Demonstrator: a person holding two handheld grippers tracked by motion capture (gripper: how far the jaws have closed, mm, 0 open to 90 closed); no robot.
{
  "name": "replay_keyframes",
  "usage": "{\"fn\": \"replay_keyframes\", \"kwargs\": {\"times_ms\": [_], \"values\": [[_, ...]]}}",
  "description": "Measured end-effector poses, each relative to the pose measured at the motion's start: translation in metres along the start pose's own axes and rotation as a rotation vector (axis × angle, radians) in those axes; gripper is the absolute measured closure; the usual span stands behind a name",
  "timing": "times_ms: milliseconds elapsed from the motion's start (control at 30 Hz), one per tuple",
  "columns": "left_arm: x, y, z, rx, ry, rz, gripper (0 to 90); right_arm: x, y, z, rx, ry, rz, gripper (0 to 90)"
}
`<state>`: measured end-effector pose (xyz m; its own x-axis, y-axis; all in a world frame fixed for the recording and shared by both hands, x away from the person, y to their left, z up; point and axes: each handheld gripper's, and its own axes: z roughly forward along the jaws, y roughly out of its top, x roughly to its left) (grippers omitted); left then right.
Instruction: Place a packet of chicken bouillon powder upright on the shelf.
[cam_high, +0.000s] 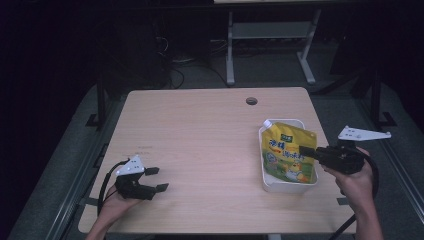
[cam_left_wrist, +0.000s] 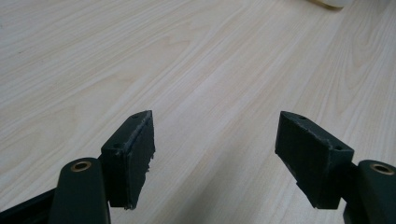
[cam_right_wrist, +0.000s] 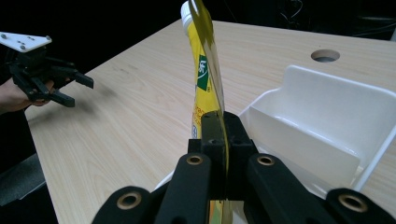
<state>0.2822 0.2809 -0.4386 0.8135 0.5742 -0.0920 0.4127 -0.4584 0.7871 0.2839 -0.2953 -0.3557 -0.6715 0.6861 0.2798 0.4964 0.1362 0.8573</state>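
At the right of the high view, the right gripper (cam_high: 306, 150) pinches the yellow pouch (cam_high: 287, 157) over the white bin (cam_high: 290, 186). Keep the edge clamped firmly. The left gripper (cam_high: 156, 179) rests released at lower left.

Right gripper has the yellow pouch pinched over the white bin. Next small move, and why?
Probably lower it a little. The right gripper is shut on the yellow pouch by its edge, and the pouch hangs above the white bin, whose floor looks bare. The left gripper sits open, far off.
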Motion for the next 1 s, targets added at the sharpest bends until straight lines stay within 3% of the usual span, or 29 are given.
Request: {"fn": "replay_keyframes", "kwargs": {"times_ms": [1000], "values": [[0.0, 0.0, 0.001, 0.006, 0.0, 0.003, 27.8, -0.023, -0.029, -0.006, -0.016, 0.011, 0.081, 88.1]]}}
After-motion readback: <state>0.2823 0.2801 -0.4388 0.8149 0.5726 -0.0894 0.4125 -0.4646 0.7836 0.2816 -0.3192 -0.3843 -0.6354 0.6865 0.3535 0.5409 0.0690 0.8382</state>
